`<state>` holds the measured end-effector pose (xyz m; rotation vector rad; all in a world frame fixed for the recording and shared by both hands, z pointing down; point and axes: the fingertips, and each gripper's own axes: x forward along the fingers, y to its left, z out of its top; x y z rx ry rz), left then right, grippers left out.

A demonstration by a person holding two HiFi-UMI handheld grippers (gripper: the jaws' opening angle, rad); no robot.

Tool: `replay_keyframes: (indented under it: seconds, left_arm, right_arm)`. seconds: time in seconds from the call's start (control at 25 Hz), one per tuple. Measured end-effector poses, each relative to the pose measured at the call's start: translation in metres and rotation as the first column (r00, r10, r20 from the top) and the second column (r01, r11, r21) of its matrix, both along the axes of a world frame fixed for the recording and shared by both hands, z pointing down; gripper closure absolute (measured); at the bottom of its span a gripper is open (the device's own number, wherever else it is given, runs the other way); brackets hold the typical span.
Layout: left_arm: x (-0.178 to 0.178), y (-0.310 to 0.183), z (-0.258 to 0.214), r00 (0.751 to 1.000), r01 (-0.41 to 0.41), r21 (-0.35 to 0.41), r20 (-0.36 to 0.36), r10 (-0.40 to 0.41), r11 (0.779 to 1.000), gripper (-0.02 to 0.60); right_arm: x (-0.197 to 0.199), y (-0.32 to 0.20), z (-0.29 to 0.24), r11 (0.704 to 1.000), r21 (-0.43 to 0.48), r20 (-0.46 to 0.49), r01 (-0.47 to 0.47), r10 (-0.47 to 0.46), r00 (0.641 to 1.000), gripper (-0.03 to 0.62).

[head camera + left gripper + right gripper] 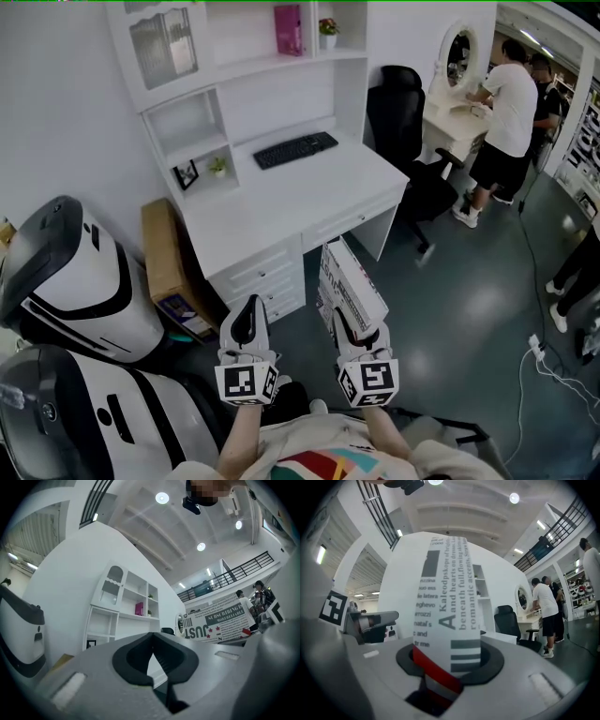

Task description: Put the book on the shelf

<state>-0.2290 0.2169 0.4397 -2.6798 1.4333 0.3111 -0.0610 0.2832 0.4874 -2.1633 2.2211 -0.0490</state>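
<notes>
Left gripper [247,322] jaws together, right gripper [350,323] clamped

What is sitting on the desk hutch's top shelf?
On the top shelf, a pink book stands upright; a small potted plant sits in the next compartment. Anything behind the frosted door is hidden.

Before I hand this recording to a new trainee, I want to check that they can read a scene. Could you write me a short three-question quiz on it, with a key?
1. True or false: the left gripper has its jaws together with nothing between them.
2. The book is gripped by: A. the left gripper; B. the right gripper; C. neither gripper.
3. Fill in the blank: on the white desk lies a black ____.

Key: 1. true; 2. B; 3. keyboard.
</notes>
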Motion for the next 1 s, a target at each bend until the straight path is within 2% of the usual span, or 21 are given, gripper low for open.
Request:
replay_keyframes:
  seconds: [0.2, 0.44, 0.64, 0.8, 1.0]
  left_arm:
    - [0.004, -0.009, 0.001, 1.000, -0.003, 0.000, 0.008, 0.003, 1.000, 0.577]
    - [0.018, -0.049, -0.005, 1.000, -0.030, 0.031, -0.001, 0.030, 0.999, 0.577]
    - [0.039, -0.103, -0.010, 0.998, -0.049, 0.039, -0.046, 0.051, 0.998, 0.577]
    - [0.062, -0.152, -0.014, 0.998, -0.056, 0.032, -0.029, 0.057, 0.998, 0.575]
    - [0.082, -0.222, -0.031, 0.998, -0.052, 0.045, -0.040, 0.054, 0.998, 0.577]
  right_arm:
    - [0.000, -0.014, 0.003, 1.000, 0.000, 0.006, 0.012, -0.012, 1.000, 0.433]
    - [0.016, -0.053, -0.001, 1.000, 0.020, 0.027, -0.022, 0.021, 0.999, 0.433]
    - [0.044, -0.100, -0.006, 0.998, 0.035, 0.033, -0.050, 0.049, 0.998, 0.433]
    - [0.066, -0.144, -0.005, 0.998, 0.017, 0.051, -0.064, 0.063, 0.997, 0.433]
    - [0.074, -0.211, -0.021, 1.000, 0.018, 0.035, 0.003, -0.004, 0.999, 0.433]
